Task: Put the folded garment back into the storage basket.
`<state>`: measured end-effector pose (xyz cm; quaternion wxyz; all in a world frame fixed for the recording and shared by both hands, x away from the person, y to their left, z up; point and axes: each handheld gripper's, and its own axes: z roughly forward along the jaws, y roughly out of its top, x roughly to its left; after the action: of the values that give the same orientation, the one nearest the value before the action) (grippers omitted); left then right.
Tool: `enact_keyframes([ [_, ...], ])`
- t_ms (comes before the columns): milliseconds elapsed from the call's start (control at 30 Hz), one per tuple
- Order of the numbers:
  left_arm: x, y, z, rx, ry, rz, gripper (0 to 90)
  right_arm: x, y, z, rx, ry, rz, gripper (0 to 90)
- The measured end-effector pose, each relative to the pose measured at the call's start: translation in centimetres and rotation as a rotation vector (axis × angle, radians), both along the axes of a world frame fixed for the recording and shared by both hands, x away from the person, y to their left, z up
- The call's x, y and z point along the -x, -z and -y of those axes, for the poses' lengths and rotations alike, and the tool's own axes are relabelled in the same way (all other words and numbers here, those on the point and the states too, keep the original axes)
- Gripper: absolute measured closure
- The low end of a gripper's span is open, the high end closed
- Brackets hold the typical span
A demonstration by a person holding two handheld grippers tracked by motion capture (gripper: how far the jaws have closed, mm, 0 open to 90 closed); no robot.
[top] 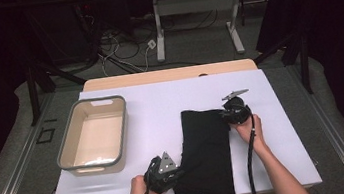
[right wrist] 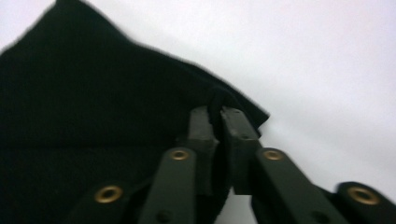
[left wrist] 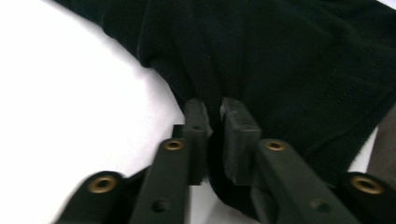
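I see the black cloth (top: 207, 153) lying folded in the lower centre of the high view, on the white table cover (top: 161, 103), running from mid-frame down to the near edge. My left gripper (top: 170, 174) sits at the cloth's lower left side, in the bottom centre of the frame. In the left gripper view its jaws are pinched on a fold of the black cloth (left wrist: 289, 70), with fabric bunched in the narrow gap between them. My right gripper (top: 228, 115) is at the cloth's upper right corner, right of centre in the high view. In the right gripper view the jaws are clamped on the cloth's (right wrist: 93, 116) edge near a corner, though that picture is soft, so how much fabric they hold I cannot say. A beige tub with a grey rim (top: 70, 140) stands in the left half of the high view, well apart from the cloth.
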<state>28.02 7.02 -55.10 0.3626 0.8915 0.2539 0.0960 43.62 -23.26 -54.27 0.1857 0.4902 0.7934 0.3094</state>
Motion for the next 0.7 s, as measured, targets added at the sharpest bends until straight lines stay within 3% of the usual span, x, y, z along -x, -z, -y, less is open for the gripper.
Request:
enact_keyframes([
  [133,-0.3,-0.5,-0.2,0.003,-0.03,0.0,49.2,0.2,-0.4,0.3,-0.008,-0.002,0.019,59.5],
  [300,-0.4,-0.6,-0.2,0.013,-0.038,-0.014,38.4,0.6,-1.1,0.5,-0.023,-0.018,0.046,47.4],
  [500,0.1,-1.0,-0.2,0.02,0.005,-0.044,28.8,0.0,-0.2,0.2,-0.049,-0.067,-0.008,31.2],
  [533,0.2,-1.0,-0.2,0.025,0.011,-0.064,26.7,-0.1,0.0,0.1,-0.051,-0.075,-0.021,28.3],
  [600,0.2,-0.9,-0.1,0.014,0.037,-0.079,24.2,-0.4,0.4,-0.2,-0.058,-0.078,-0.062,23.8],
  [667,0.3,-0.7,0.1,-0.006,0.061,-0.104,20.9,-0.6,0.9,-0.4,-0.086,-0.077,-0.056,20.8],
  [700,0.3,-0.5,0.2,-0.015,0.075,-0.113,19.7,-0.6,0.9,-0.3,-0.052,-0.085,-0.081,20.2],
])
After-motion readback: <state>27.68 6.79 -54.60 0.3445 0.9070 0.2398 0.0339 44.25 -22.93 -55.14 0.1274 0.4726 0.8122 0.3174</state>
